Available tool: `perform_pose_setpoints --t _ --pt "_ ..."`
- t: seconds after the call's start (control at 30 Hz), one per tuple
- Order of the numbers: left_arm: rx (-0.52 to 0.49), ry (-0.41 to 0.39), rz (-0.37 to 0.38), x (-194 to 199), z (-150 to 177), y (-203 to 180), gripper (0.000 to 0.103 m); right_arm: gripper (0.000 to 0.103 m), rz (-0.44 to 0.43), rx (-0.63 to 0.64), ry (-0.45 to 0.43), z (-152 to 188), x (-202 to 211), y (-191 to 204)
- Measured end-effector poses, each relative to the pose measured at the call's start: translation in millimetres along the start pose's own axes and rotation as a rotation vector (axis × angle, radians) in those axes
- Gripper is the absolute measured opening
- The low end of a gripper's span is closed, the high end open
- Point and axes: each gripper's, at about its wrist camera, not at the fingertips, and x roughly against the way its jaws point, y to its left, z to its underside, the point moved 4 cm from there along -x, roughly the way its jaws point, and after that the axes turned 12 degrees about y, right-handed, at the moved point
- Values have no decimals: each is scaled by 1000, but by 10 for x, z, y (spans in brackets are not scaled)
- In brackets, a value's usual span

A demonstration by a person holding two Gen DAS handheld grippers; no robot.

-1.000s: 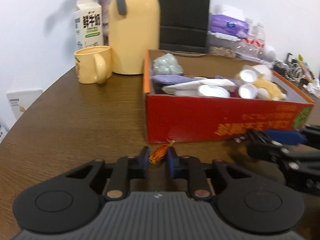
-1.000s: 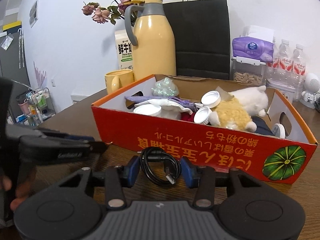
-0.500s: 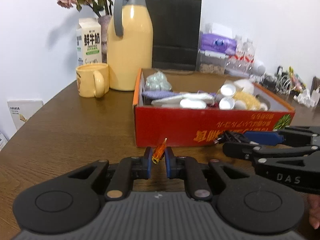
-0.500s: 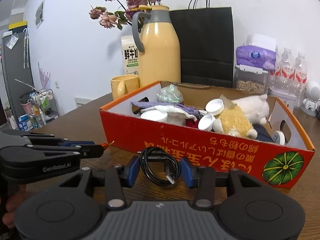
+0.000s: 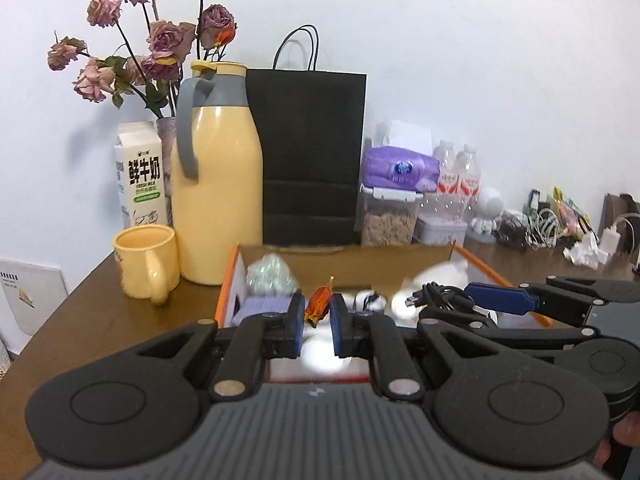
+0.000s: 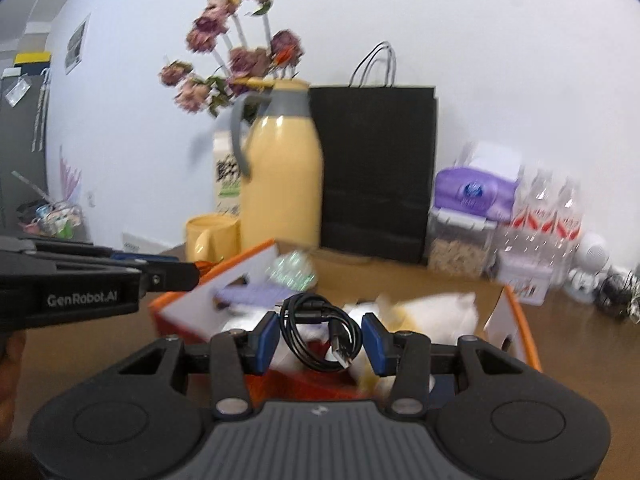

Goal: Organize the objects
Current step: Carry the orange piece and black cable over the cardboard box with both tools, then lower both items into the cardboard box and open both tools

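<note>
My left gripper [image 5: 317, 322] is shut on a small orange wrapped candy [image 5: 318, 306] and holds it above the front of the red-orange cardboard box [image 5: 225, 294]. My right gripper [image 6: 320, 338] is shut on a coiled black USB cable [image 6: 316, 332] and holds it over the same box [image 6: 516, 320]. The right gripper with its cable also shows in the left wrist view [image 5: 460, 306], close on the right. The left gripper shows at the left of the right wrist view [image 6: 184, 274]. The box holds a white plush toy [image 6: 436, 312], a purple cloth [image 5: 266, 304] and a crinkled clear bag [image 5: 270, 274].
Behind the box stand a yellow thermos jug [image 5: 216, 184], a yellow mug [image 5: 146, 264], a milk carton [image 5: 140, 176], dried roses [image 5: 152, 48] and a black paper bag [image 5: 310, 160]. Tissue pack [image 5: 400, 170], water bottles [image 5: 458, 176] and tangled cables [image 5: 544, 224] sit at the back right.
Both grippers have risen from table level in front of the box to above its open top, each still holding its object. The right wrist view is now motion-blurred.
</note>
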Motion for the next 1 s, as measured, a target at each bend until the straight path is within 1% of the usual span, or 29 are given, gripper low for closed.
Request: perform_pose_setpoints --t 0.17,0.3,0.43,0.53,0.63,0.67,0.7,0.73,0.77,0.8,0.83,0.9,0.97,1.0 --pt "38 -9 9 -257 -231 -27 14 44 26 -41 -24 -247 -183 -178" --pt "69 14 -6 -546 -334 14 14 44 26 -59 -14 -358 -396 -255" --pt "83 68 -14 -789 -299 99 14 44 27 -61 -6 -379 -596 -301" --pt "56 75 -44 -865 -253 114 14 44 24 -67 20 -315 -710 -348" --pt "37 77 -50 -862 -221 96 15 44 24 -74 37 -275 -753 -390" --pt "37 69 -62 -845 -213 98 20 44 24 -73 40 -270 -749 -394" --pt "35 63 -70 -825 -217 96 42 45 22 -69 44 -267 -737 -392" --pt "34 50 -83 -796 -220 103 71 45 24 -67 42 -262 -717 -391" --pt "37 24 -104 -752 -227 115 79 52 30 -64 33 -263 -688 -388" --pt "42 -4 -136 -702 -235 132 91 63 41 -60 27 -263 -662 -388" --pt "46 -23 -155 -661 -251 151 102 69 57 -61 18 -264 -631 -396" --pt "66 -49 -156 -599 -277 190 103 95 80 -70 3 -260 -581 -429" --pt "76 -47 -161 -578 -294 207 103 103 91 -84 0 -262 -554 -462" --pt "77 -46 -164 -570 -296 209 103 103 95 -91 1 -261 -541 -479"
